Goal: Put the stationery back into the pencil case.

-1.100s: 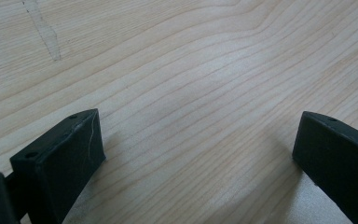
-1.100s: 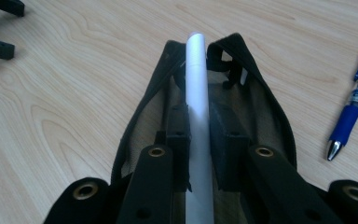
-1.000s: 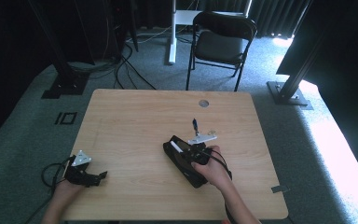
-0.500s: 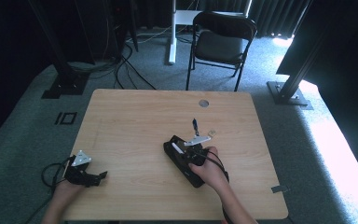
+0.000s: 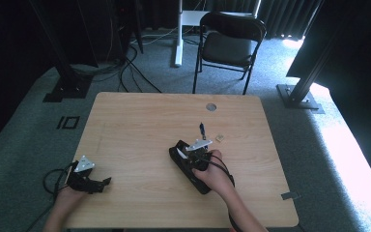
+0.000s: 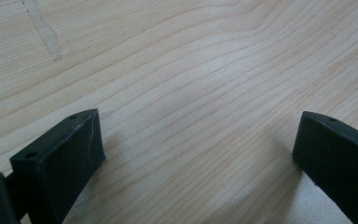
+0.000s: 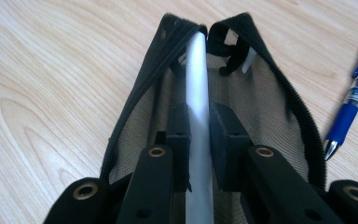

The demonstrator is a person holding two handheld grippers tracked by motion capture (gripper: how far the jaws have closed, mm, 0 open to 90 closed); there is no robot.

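White pen (image 7: 197, 112) pinched between right gripper (image 7: 198, 122) pads, inside black mesh pouch (image 7: 270, 112), left gripper (image 6: 196, 154) spread

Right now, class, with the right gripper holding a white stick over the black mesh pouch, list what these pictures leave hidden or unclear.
- White stick: its far tip, right gripper view, hidden by the pouch's rim; its near end by the right gripper.
- Blue pen: top cut off by the right edge, right gripper view.
- Small tan thing: too small to identify, high view.
- Pouch's contents: screened by mesh.
- Left gripper: jaws cut off by the frame, left gripper view.
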